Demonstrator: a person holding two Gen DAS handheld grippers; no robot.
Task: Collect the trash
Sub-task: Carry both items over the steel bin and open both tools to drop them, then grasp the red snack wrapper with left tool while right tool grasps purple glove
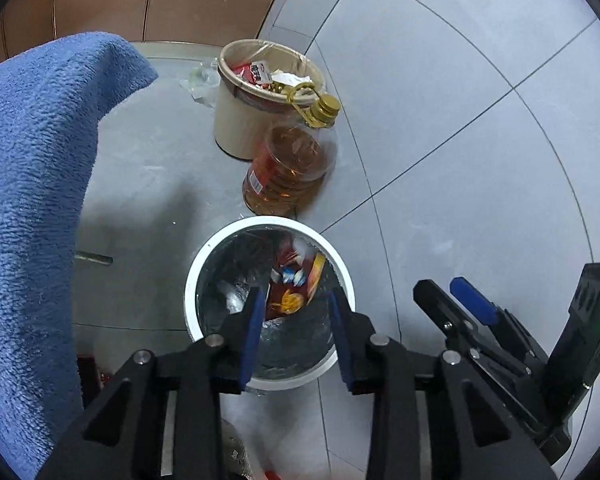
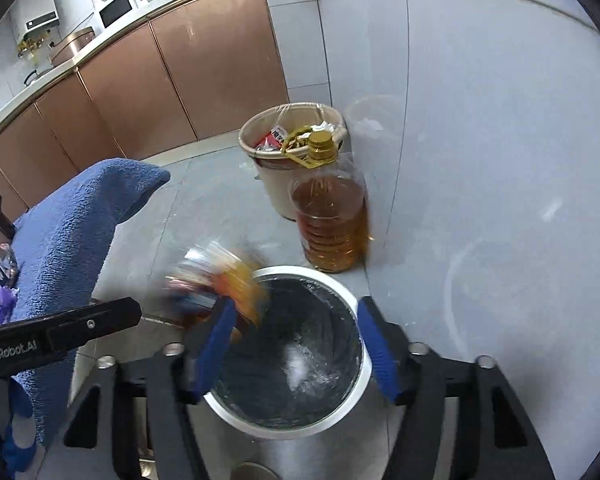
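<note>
Dropping wrappers (image 1: 290, 280) into the white-rimmed bin (image 1: 204, 260) at lower centre worked best with both grippers, left (image 1: 296, 338) and right (image 2: 300, 344), spread open and empty directly above its mouth.

txt: "GenRobot.AI" | on: left gripper (image 2: 60, 332) body | wrappers' print prob. unreadable

Blue towel (image 1: 32, 208), oil bottle (image 2: 332, 220) on grey floor tiles (image 1: 460, 100), copper-coloured cabinets (image 2: 172, 80) behind
</note>
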